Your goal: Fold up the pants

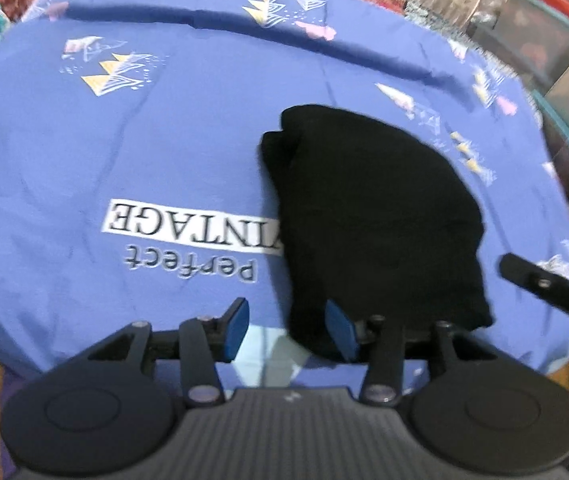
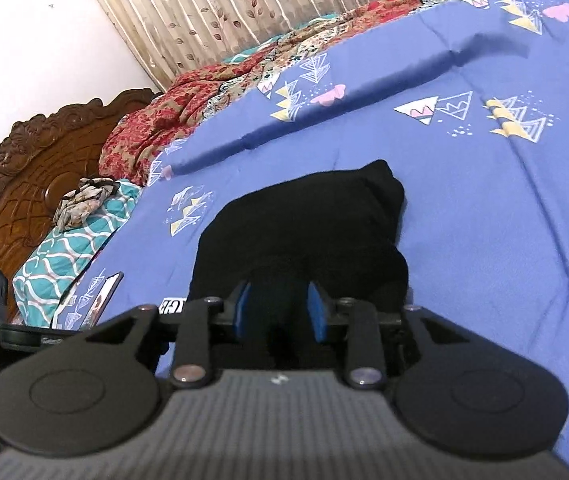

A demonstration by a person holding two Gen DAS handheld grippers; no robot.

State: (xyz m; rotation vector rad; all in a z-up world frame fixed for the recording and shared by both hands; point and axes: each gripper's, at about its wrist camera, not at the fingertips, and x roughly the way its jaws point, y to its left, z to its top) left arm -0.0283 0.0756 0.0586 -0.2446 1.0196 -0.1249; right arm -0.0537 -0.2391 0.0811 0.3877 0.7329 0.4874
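Note:
The black pants (image 1: 372,216) lie bunched in a folded heap on the blue printed bedsheet (image 1: 124,140). My left gripper (image 1: 288,326) is open at the heap's near edge, its right blue pad against the cloth, nothing held between the pads. In the right wrist view the pants (image 2: 304,232) lie straight ahead. My right gripper (image 2: 280,312) is open with black cloth lying between its blue pads, which stand apart. The right gripper's finger also shows in the left wrist view (image 1: 544,280), to the right of the heap.
The sheet carries a "Perfect VINTAGE" print (image 1: 188,236). A red patterned blanket (image 2: 188,112), a teal pillow (image 2: 64,248) and a carved wooden headboard (image 2: 32,176) lie at the bed's head. A phone (image 2: 104,296) lies on the sheet. Plastic bins (image 1: 540,40) stand beside the bed.

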